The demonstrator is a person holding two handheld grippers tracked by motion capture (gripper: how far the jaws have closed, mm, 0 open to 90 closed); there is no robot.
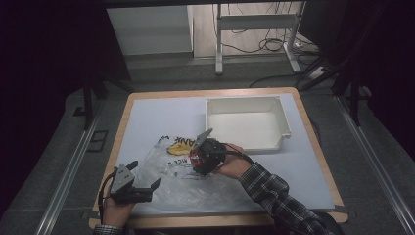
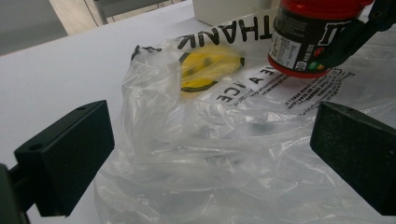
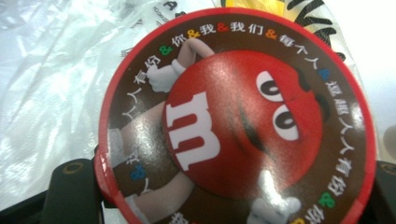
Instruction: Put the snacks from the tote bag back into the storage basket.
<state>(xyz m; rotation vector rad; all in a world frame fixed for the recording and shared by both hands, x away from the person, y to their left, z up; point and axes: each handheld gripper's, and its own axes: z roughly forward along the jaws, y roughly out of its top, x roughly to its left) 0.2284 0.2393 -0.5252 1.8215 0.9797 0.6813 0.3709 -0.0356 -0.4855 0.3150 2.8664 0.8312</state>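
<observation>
The candy can, a short round tin with a red lid and red base rim, is sitting in the right gripper, whose jaws are clamping its sides just above the printed face of the plastic bag. In the left gripper view the can is standing roughly upright, its round axis pointing up, its base rim hanging just over the bag's black lettering. The bag is lying flat and crumpled on the white table, its mouth seemingly toward the left gripper, which is waiting with jaws wide apart at the bag's near edge, gripping nothing; that hand looks nearer to the opening. The next move is probably turning on this: the can is lying beyond and to the right of the left jaws, with loose film between them. The lid is showing a red M&M's character with a white "m" and a ring of Chinese characters. The bag is reading "THANK", a yellow smiley and part of "A NICE". A white bin is standing beyond the bag.
</observation>
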